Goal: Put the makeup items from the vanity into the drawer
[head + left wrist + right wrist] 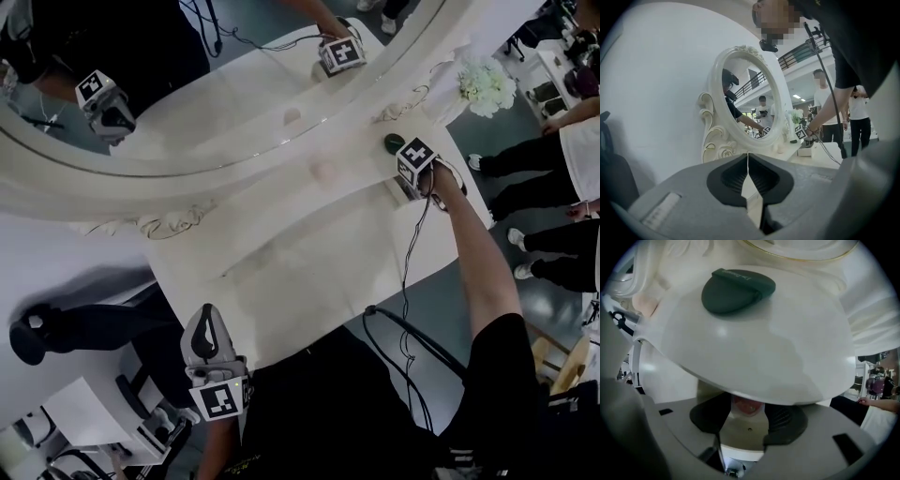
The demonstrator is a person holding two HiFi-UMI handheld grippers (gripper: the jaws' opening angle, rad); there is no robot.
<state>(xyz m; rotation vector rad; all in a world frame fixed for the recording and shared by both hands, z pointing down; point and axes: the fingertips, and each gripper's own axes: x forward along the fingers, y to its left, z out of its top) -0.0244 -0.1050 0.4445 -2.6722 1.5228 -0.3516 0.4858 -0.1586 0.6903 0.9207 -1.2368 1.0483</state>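
White vanity top (309, 272) — right gripper (418, 178), two o'clock, pinches a small pink-red item (747, 405). Seven o'clock: left gripper (208, 321) closed, empty.

An ornate white-framed oval mirror (747, 98) stands far left; white flowers (486, 86) sit far right, bystanders (539, 155) beyond them.

Left gripper (208, 323) sits level, jaws together, empty; the outstretched right arm (478, 253) aims the right gripper (415, 176) straight down, pinching a small reddish item (749, 406).
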